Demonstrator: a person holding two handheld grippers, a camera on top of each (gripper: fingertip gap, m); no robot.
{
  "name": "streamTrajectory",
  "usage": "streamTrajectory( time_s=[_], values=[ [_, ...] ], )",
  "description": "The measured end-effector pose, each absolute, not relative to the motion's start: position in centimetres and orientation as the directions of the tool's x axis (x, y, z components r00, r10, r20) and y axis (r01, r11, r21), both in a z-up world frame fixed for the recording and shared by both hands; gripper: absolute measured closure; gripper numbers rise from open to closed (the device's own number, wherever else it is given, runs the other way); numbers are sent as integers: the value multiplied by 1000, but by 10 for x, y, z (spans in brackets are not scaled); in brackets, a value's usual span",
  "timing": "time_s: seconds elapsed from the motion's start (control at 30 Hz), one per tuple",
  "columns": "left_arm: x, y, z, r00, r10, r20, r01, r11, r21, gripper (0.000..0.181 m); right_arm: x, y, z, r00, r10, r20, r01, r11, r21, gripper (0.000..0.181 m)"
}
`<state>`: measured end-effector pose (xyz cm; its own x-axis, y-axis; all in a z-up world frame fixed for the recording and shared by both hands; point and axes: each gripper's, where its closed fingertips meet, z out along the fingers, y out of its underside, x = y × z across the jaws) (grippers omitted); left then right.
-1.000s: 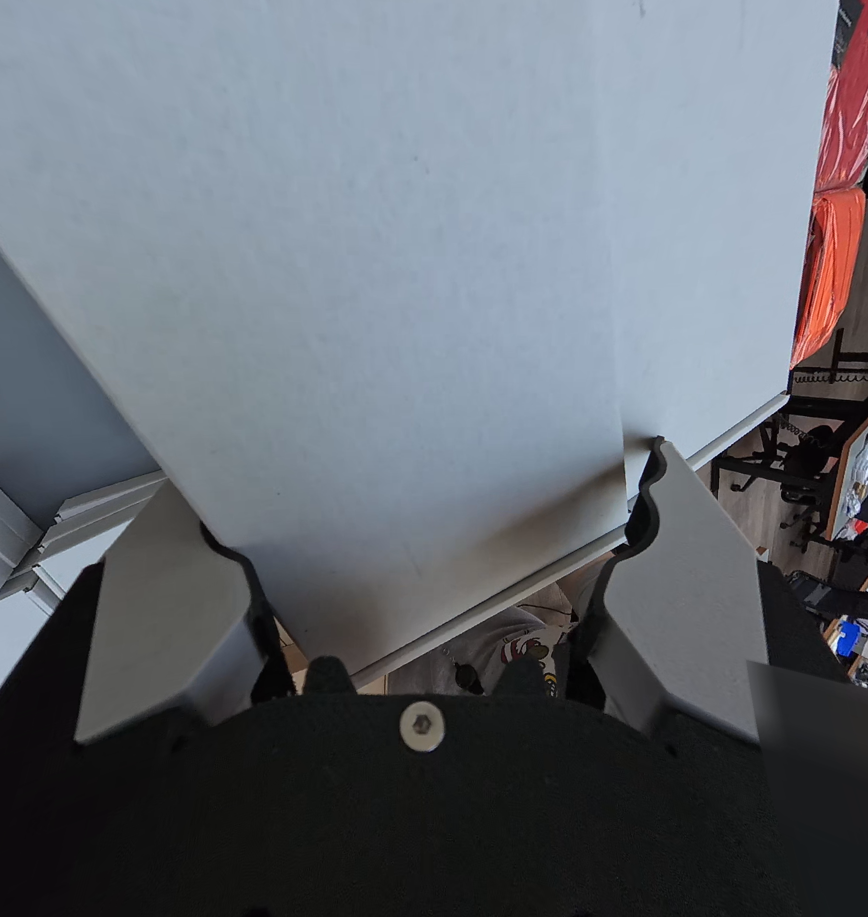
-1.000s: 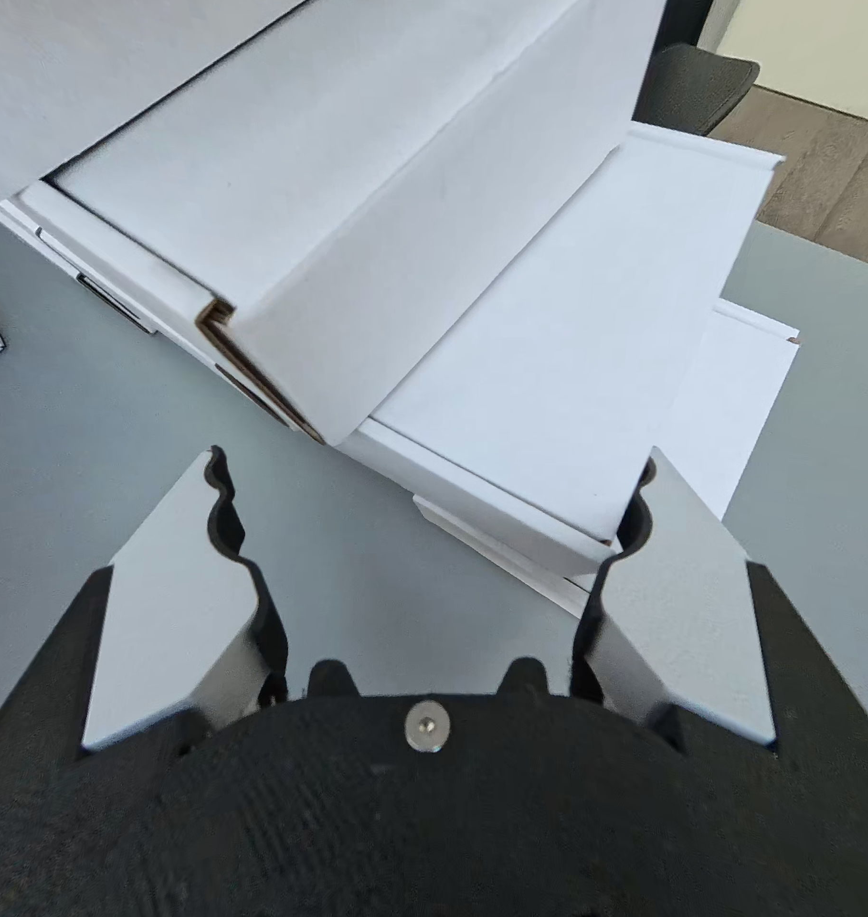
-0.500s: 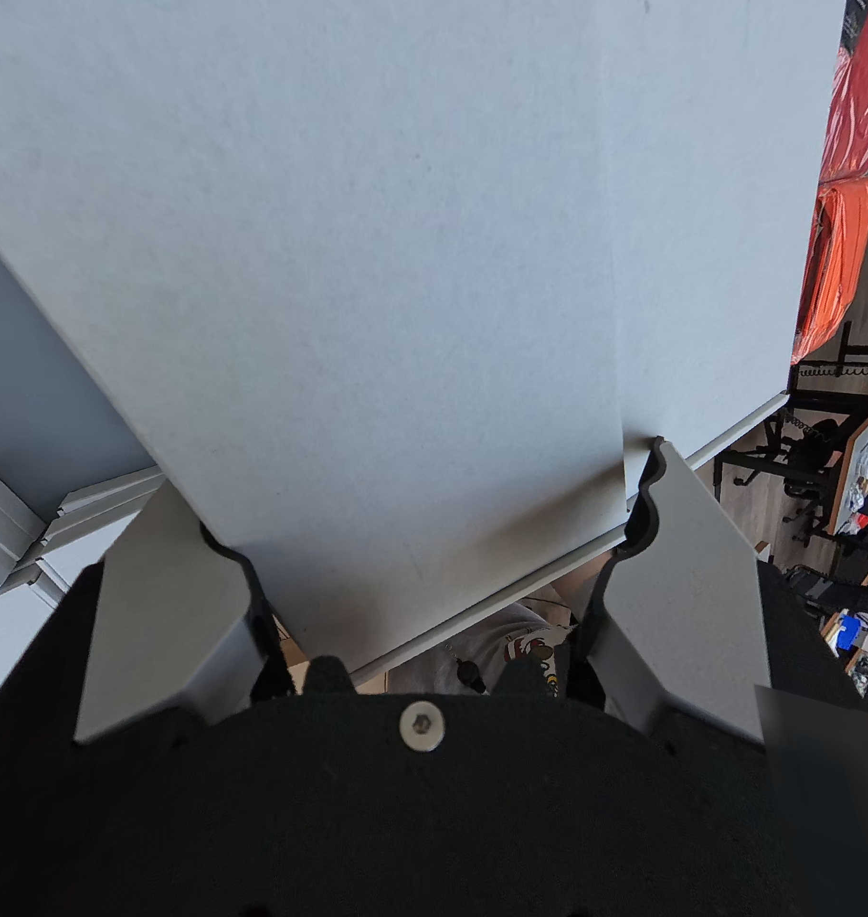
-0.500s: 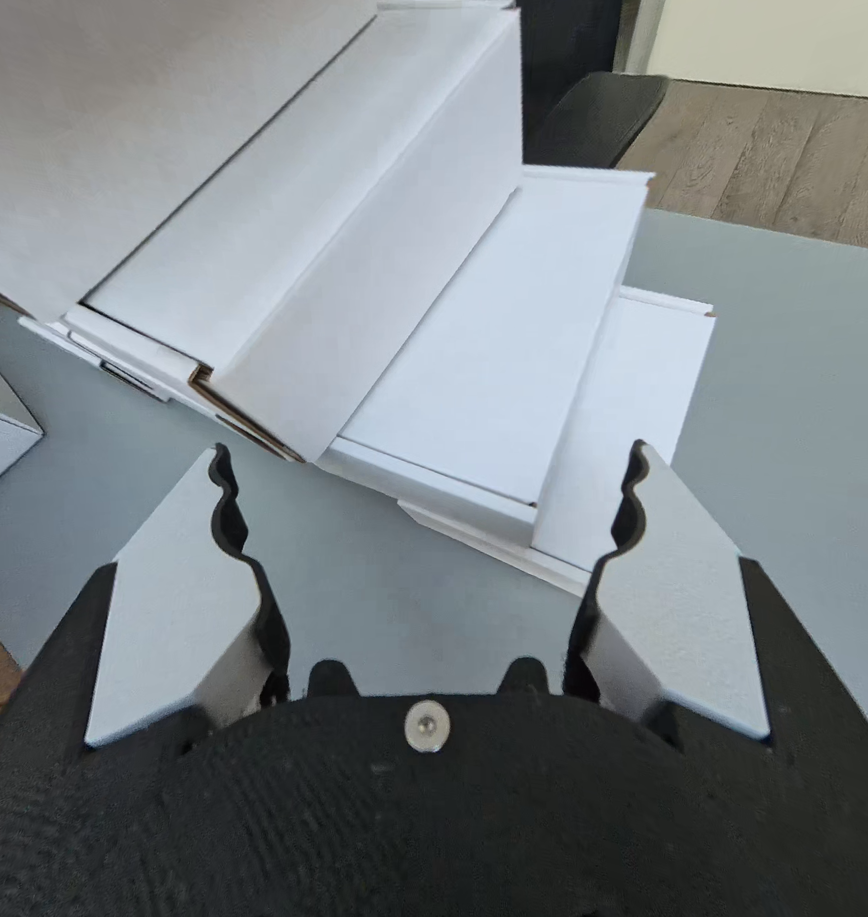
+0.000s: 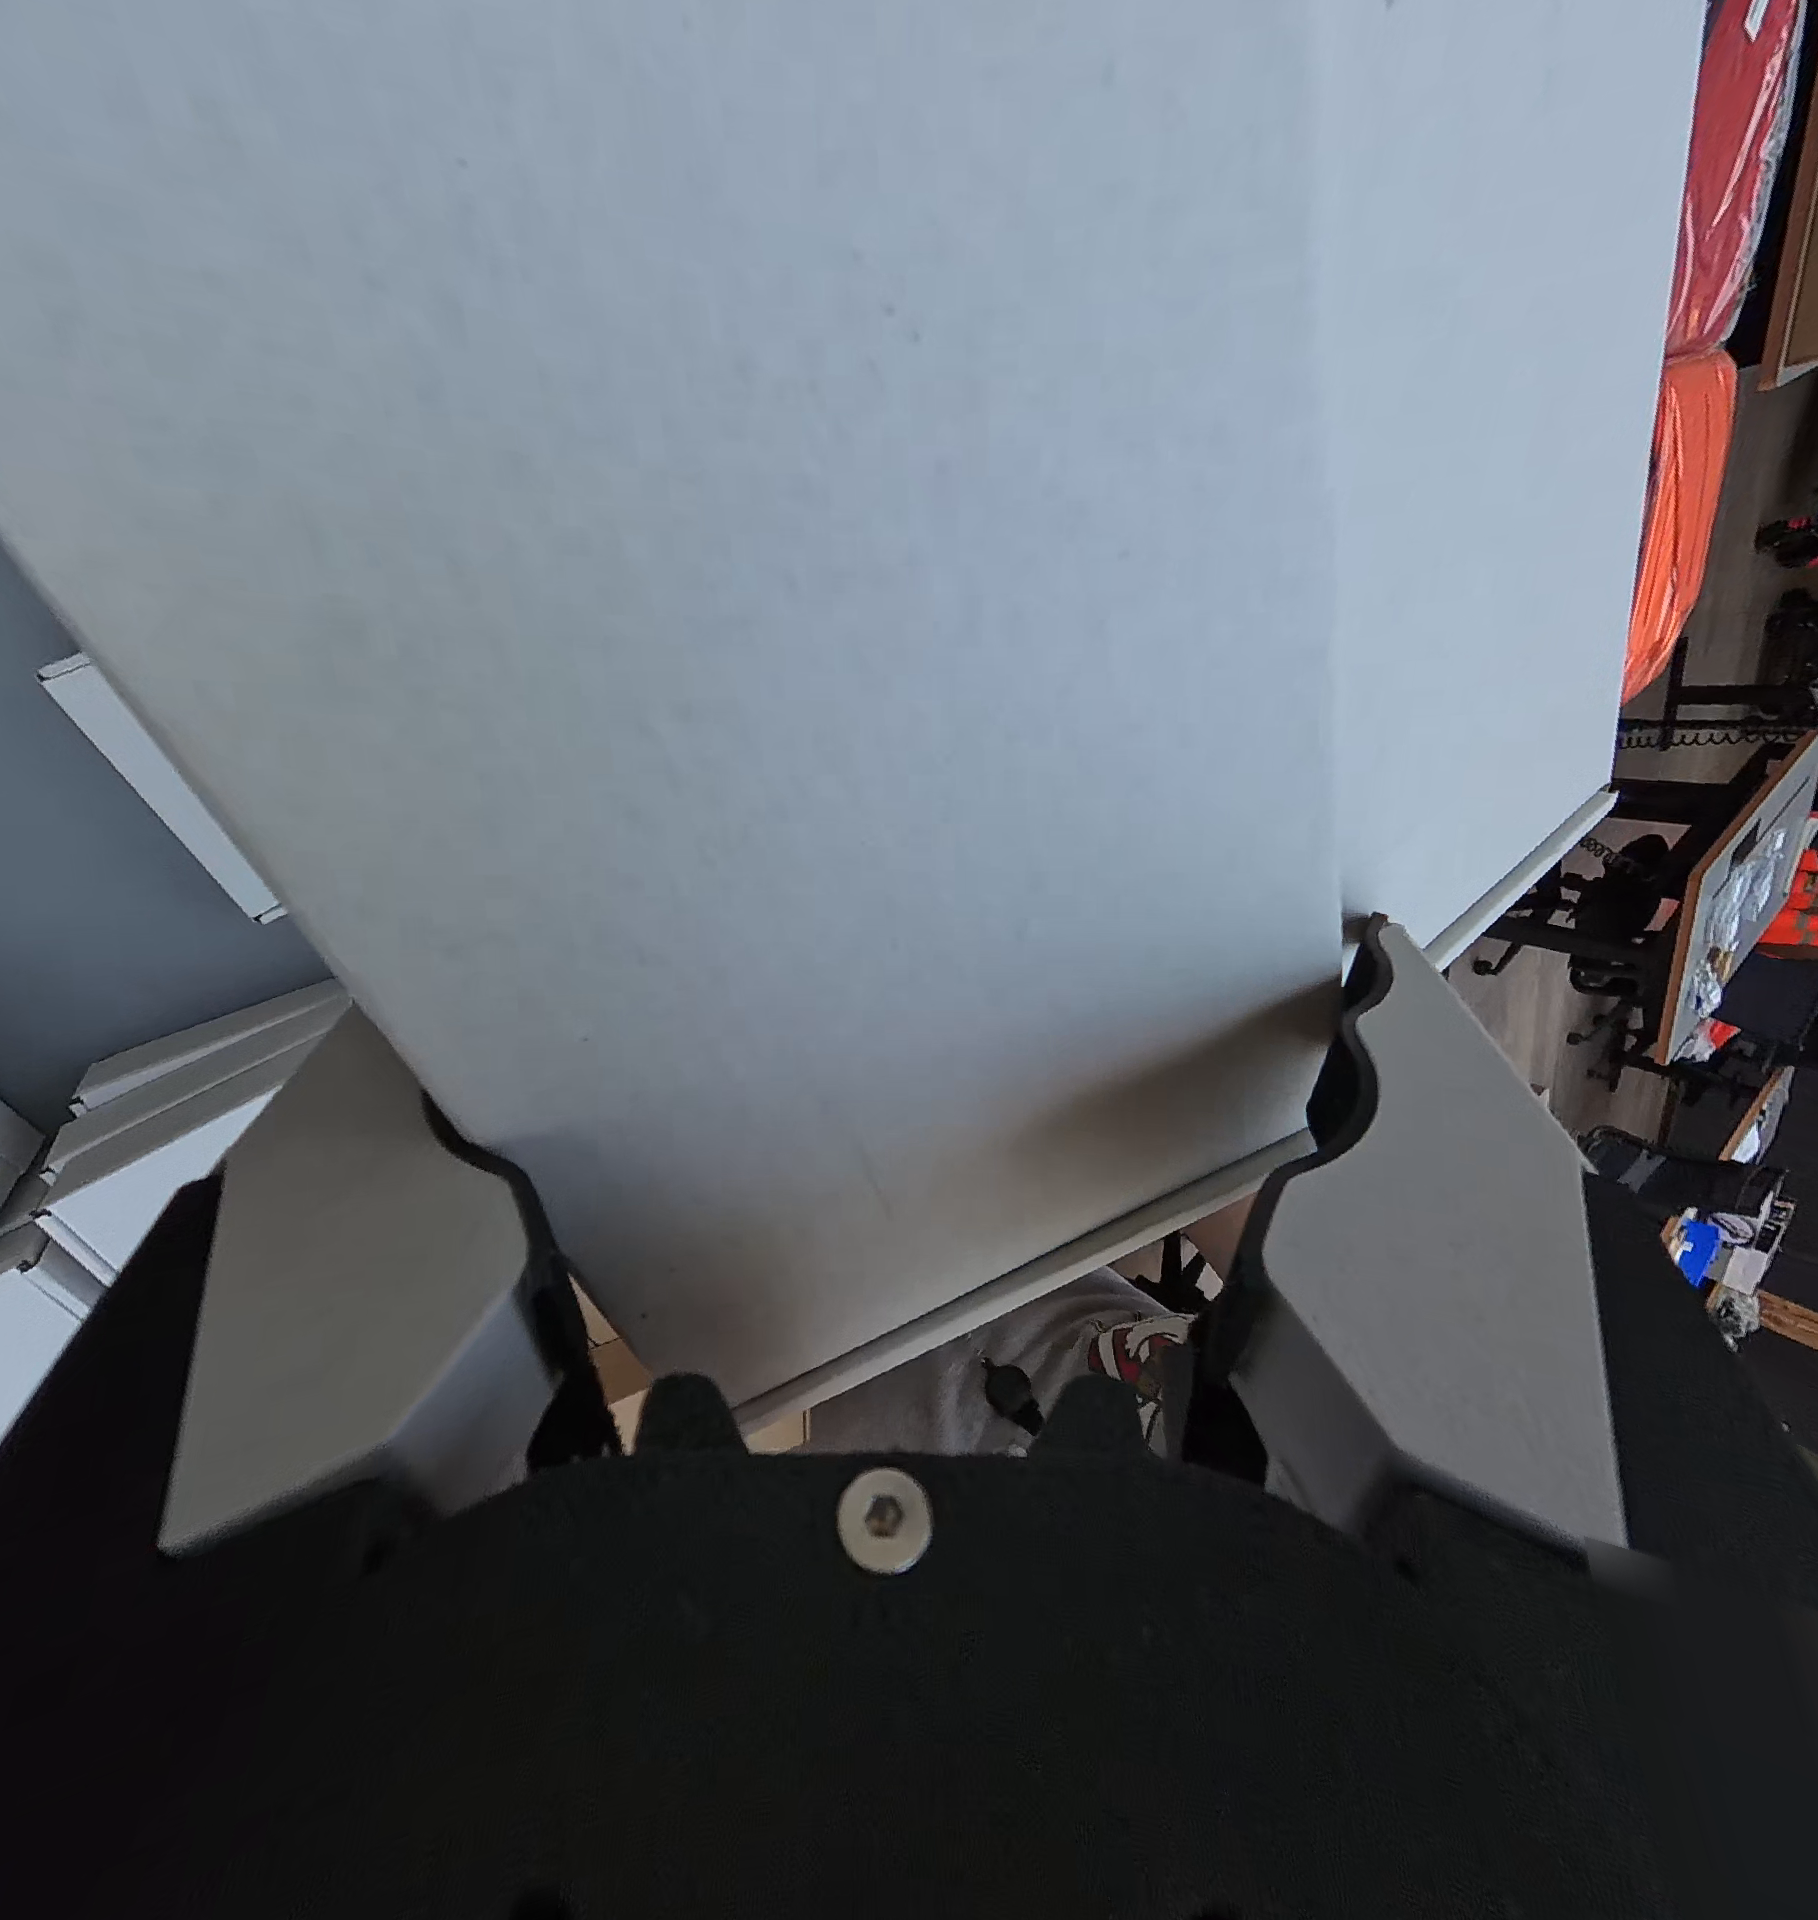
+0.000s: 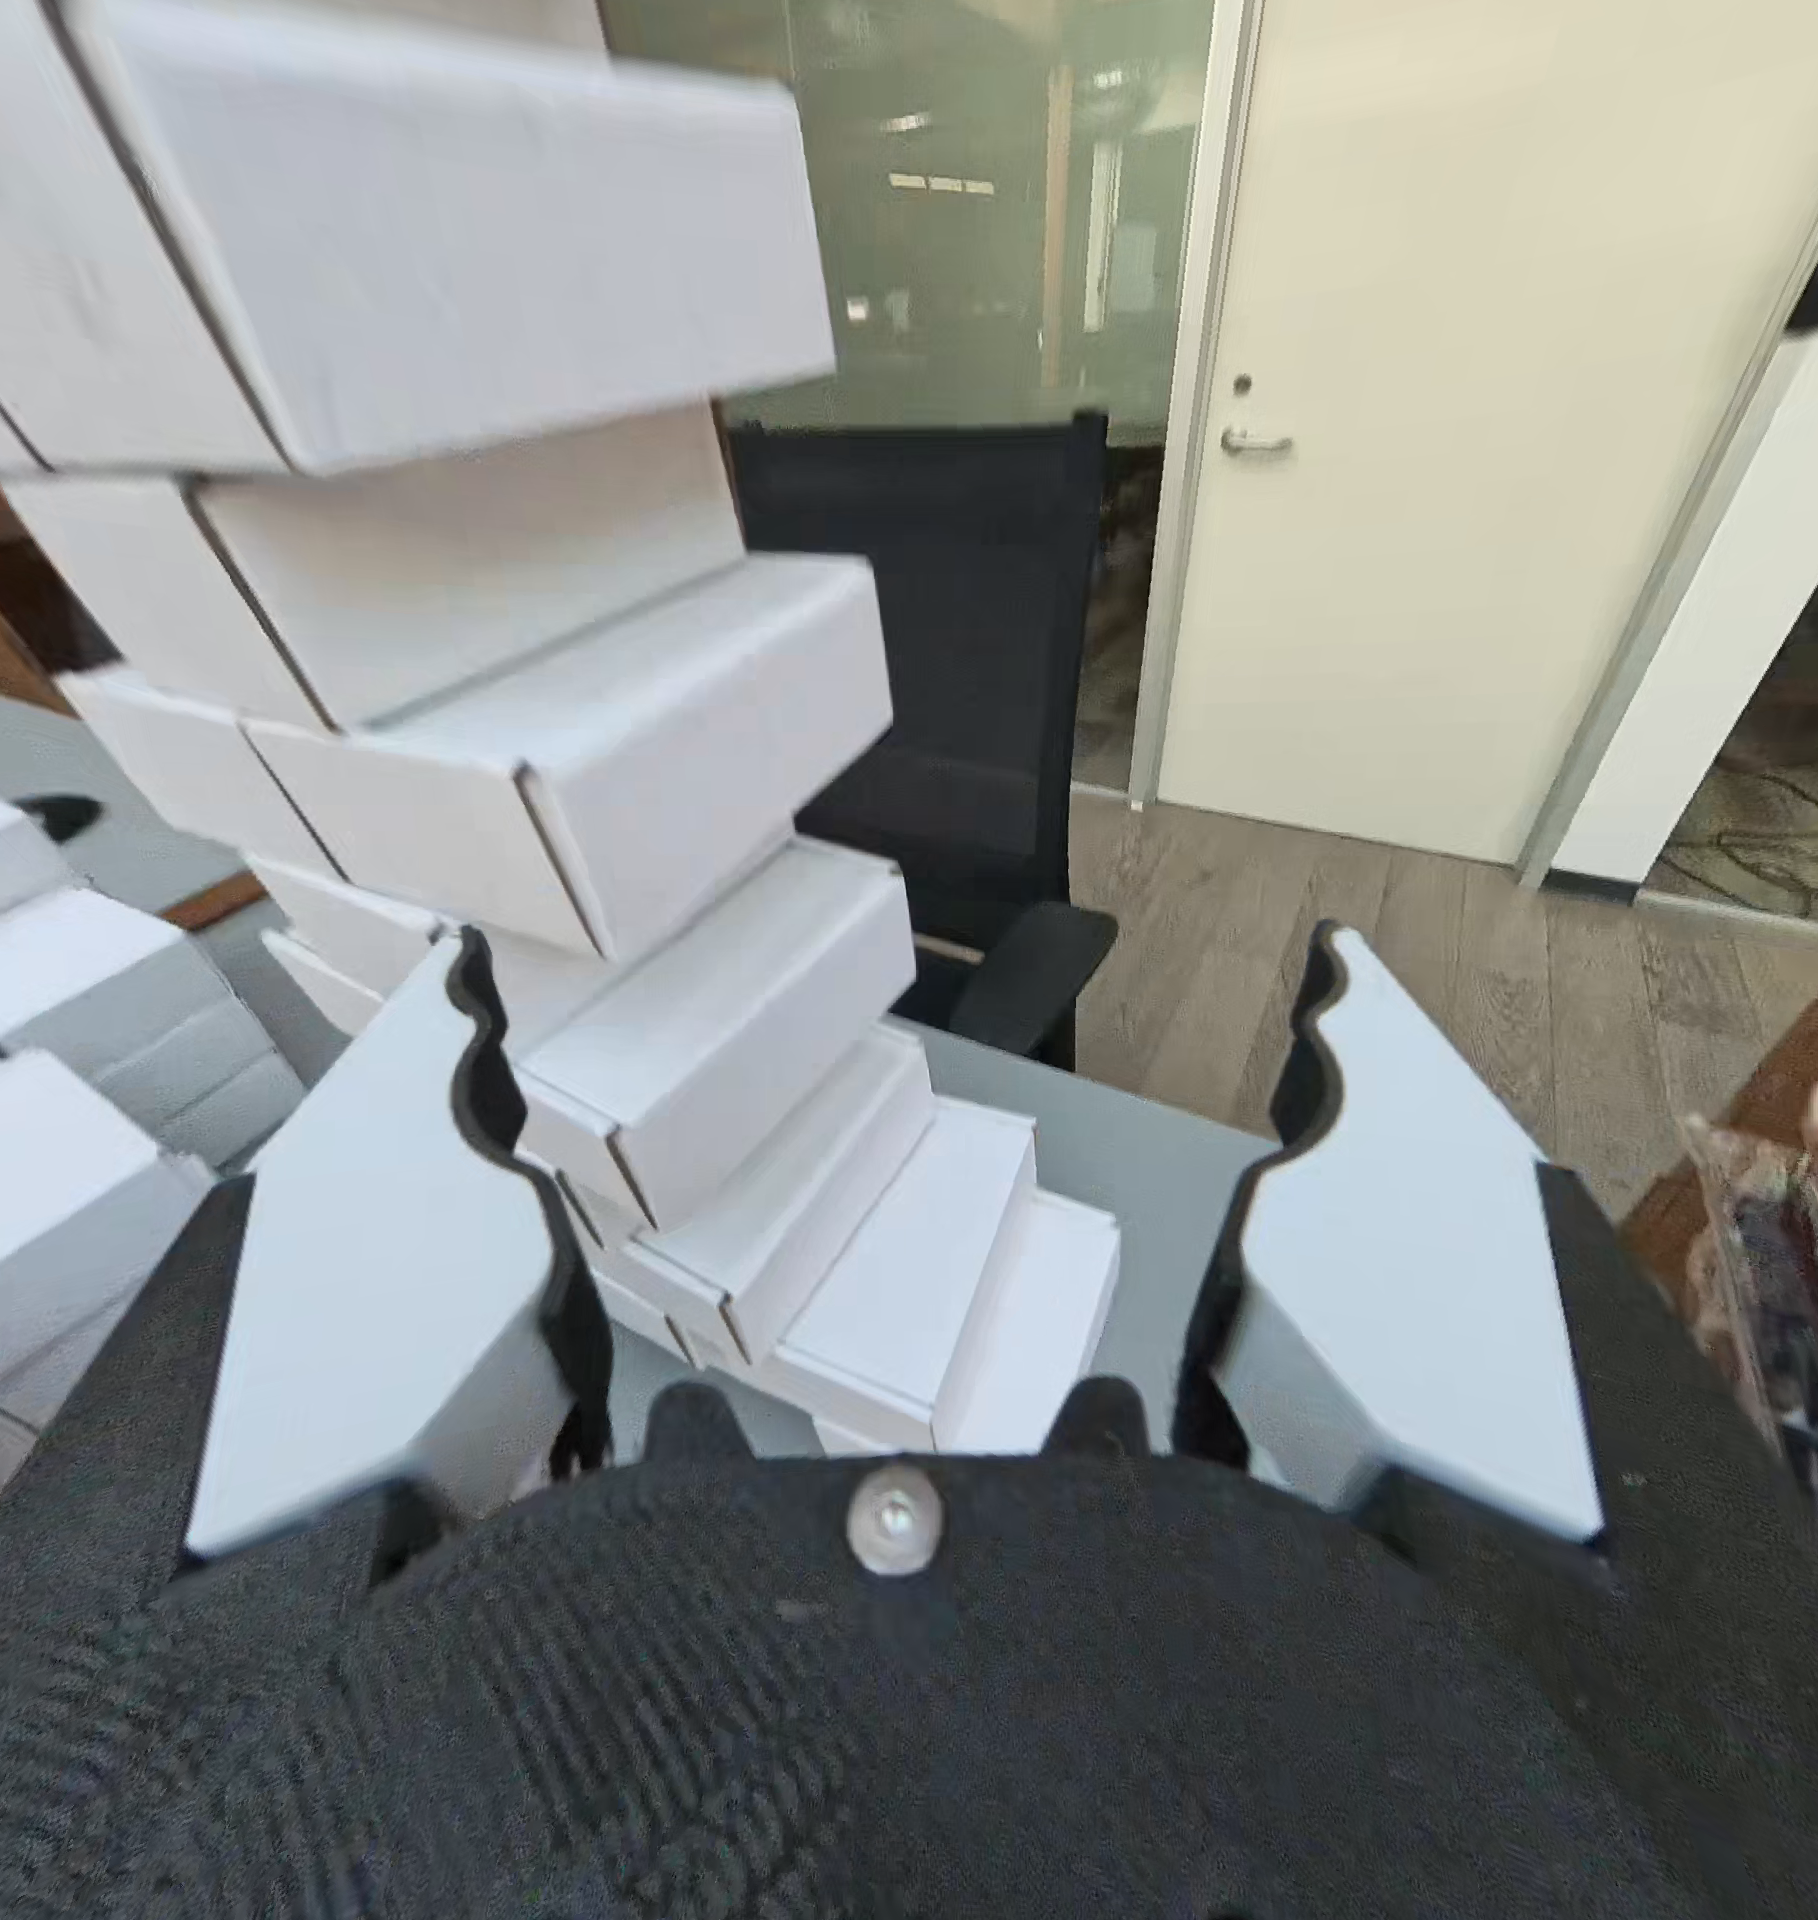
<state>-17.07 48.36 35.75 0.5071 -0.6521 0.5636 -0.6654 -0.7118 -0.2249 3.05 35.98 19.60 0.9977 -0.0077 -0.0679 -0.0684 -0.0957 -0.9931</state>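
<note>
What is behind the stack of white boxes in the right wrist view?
Behind the stack of boxes stands a black chair, then a glass wall and a white door. The boxes cover the chair's left part and whatever lies farther left.

A grey table (image 6: 1123, 1112) is holding a leaning stack of white boxes (image 6: 614, 748) at eleven o'clock.

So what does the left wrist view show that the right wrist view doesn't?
Only the left wrist view: the left gripper set around a large white box that fills the frame, orange bundles at the far right, and a person's shirt below the box.

Only the right wrist view: the right gripper open and empty, a staggered stack of boxes, a black chair and a white door.

Both: white boxes on a grey table.
</note>
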Motion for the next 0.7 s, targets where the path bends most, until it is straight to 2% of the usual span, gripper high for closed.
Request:
streamTrajectory(
  time_s=[0.13, 0.2, 0.3, 0.37, 0.4, 0.53, 0.67, 0.7],
  values=[
    [-169, 484, 358, 503, -660, 558, -680, -701, -215, 24, -2, 343, 370, 988, 138, -73, -103, 219, -970, 73],
    [-168, 486, 358, 502, -659, 560, -680, -701, -216, 24, -16, 352, 422, 986, 161, -44, -76, 198, -977, 93],
    [-167, 486, 358, 501, -659, 561, -680, -701, -216, 24, -42, 381, 473, 965, 256, -58, -91, 122, -988, 97],
    [-167, 486, 358, 502, -660, 559, -681, -700, -215, 24, -60, 404, 487, 950, 311, -31, -48, 48, -998, 99],
    [-167, 486, 358, 501, -661, 558, -682, -699, -216, 24, -66, 417, 486, 947, 322, 16, 15, 6, -1000, 106],
    [-168, 484, 358, 501, -666, 552, -690, -693, -210, 24, -60, 458, 449, 971, 238, 17, 95, -318, -943, 120],
    [-169, 483, 359, 500, -670, 548, -696, -688, -205, 25, -82, 473, 443, 951, 310, 22, 144, -377, -915, 125],
    [-169, 482, 359, 501, -669, 549, -697, -688, -203, 25, -90, 475, 440, 935, 353, 44, 187, -381, -906, 131]
  ],
)
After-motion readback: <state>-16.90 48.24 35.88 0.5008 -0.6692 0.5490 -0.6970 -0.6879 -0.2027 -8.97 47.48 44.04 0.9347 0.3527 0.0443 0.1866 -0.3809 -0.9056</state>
